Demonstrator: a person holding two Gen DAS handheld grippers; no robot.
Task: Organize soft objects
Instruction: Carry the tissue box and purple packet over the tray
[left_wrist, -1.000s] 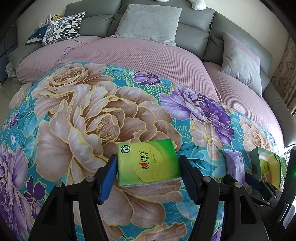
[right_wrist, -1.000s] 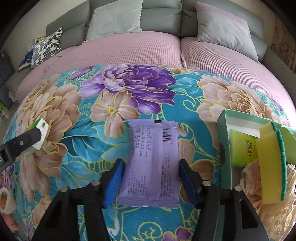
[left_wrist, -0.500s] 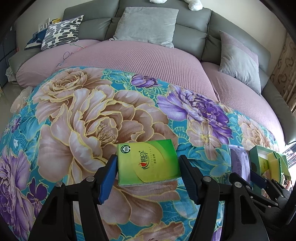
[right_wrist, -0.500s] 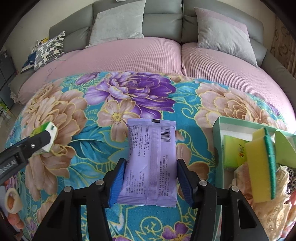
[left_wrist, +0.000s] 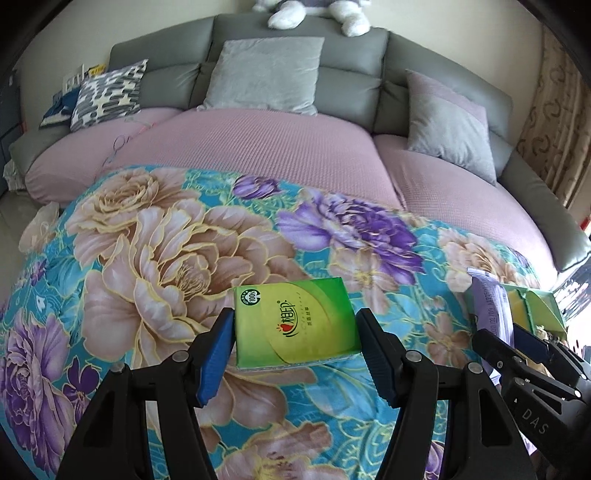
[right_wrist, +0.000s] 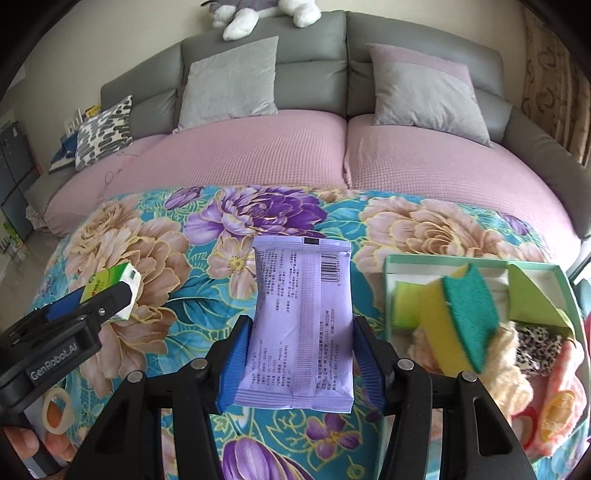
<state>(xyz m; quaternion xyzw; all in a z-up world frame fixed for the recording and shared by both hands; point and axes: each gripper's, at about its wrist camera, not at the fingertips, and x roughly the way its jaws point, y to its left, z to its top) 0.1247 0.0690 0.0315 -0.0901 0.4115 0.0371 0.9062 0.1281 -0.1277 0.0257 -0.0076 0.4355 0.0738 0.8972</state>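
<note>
A green tissue pack (left_wrist: 295, 321) sits between the blue pads of my left gripper (left_wrist: 295, 328), which is shut on it and holds it just above the floral blanket (left_wrist: 147, 258). The same pack (right_wrist: 110, 284) shows at the left of the right wrist view. My right gripper (right_wrist: 301, 332) is shut on a flat purple wipes packet (right_wrist: 301, 314), also lifted off the blanket. To its right stands an open green box (right_wrist: 443, 260) with a yellow-and-green sponge (right_wrist: 458, 317) leaning in it. In the left wrist view the purple packet (left_wrist: 489, 306) appears at the far right.
The blanket covers a pink sofa seat (left_wrist: 258, 147) with grey pillows (left_wrist: 266, 74) and a patterned cushion (left_wrist: 107, 92); a plush toy (right_wrist: 266, 11) lies on the backrest. Fluffy cloths (right_wrist: 509, 369) fill the box. A tape roll (right_wrist: 55, 410) lies at lower left.
Both grippers have risen with their packs, so more of the sofa back and the plush toy is in sight. The right jaws drew in slightly on the purple packet.
</note>
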